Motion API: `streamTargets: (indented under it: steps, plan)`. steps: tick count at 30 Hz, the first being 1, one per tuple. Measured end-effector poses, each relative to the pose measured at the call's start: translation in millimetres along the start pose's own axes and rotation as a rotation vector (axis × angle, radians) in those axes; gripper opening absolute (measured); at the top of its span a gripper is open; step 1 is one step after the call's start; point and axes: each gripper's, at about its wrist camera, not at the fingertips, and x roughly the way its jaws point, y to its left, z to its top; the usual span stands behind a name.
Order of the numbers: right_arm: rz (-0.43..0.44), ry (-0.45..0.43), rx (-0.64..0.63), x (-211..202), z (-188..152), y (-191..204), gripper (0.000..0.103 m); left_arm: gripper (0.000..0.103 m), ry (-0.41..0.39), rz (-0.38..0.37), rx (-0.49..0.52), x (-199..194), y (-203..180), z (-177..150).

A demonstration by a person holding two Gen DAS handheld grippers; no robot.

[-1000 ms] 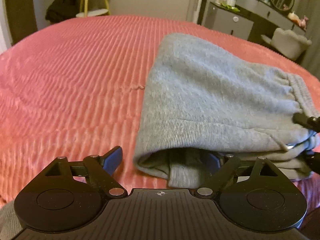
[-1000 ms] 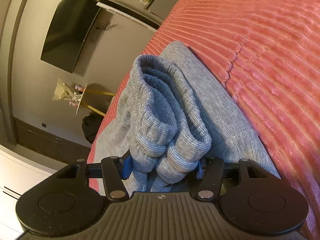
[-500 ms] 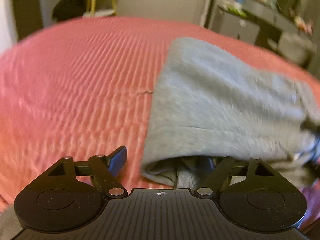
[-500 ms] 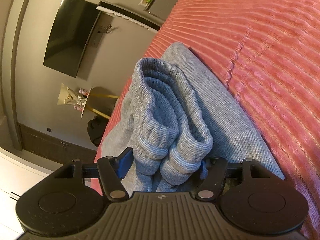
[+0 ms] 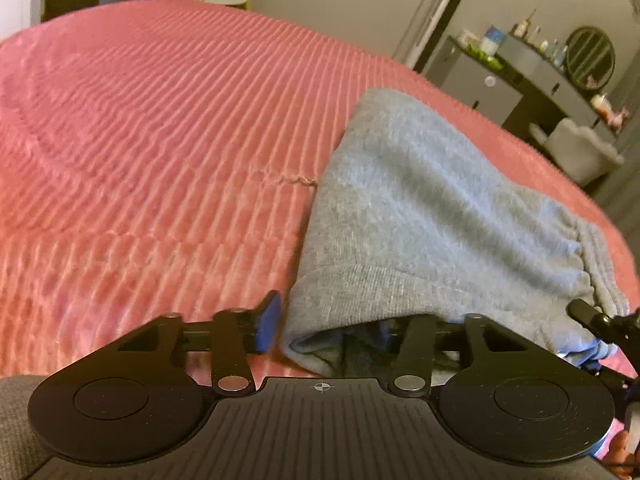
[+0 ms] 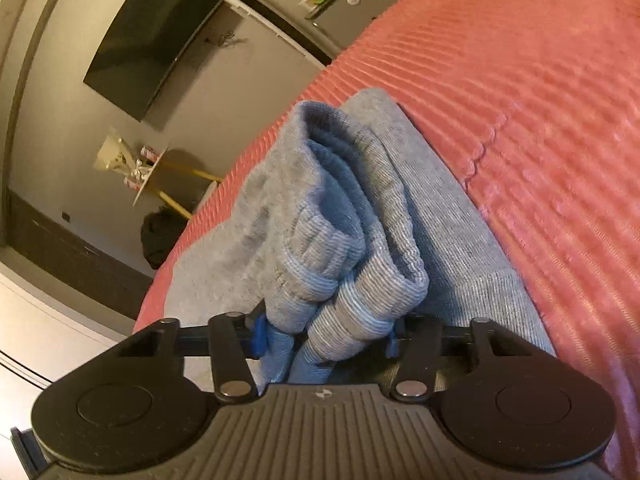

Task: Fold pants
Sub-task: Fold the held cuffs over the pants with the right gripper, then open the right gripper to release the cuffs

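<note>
The left gripper is spread wide around the near left corner of the pants: its left finger lies bare on the bedspread, its right finger is buried in the folded edge, so nothing is pinched. The pants lie folded on the bed, long axis running from near to far, right of centre. The right gripper is clamped on the bunched cuffs. The right side is engaged; the left, I judge, must close first.
</note>
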Motion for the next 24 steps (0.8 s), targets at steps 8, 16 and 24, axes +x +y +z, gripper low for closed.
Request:
streamTargets:
  steps: [8,16,24]
  plan:
    - [0.027,-0.065,-0.056,-41,-8,10,0.042,0.026,-0.037,-0.023,-0.020,-14,10,-1]
    - [-0.092,-0.025,0.059,-58,5,-5,0.067,0.039,-0.077,0.022,0.039,-59,8,-7]
    - [-0.008,-0.077,0.109,-77,17,-2,0.044,0.063,-0.229,0.049,0.216,-65,-30,3]
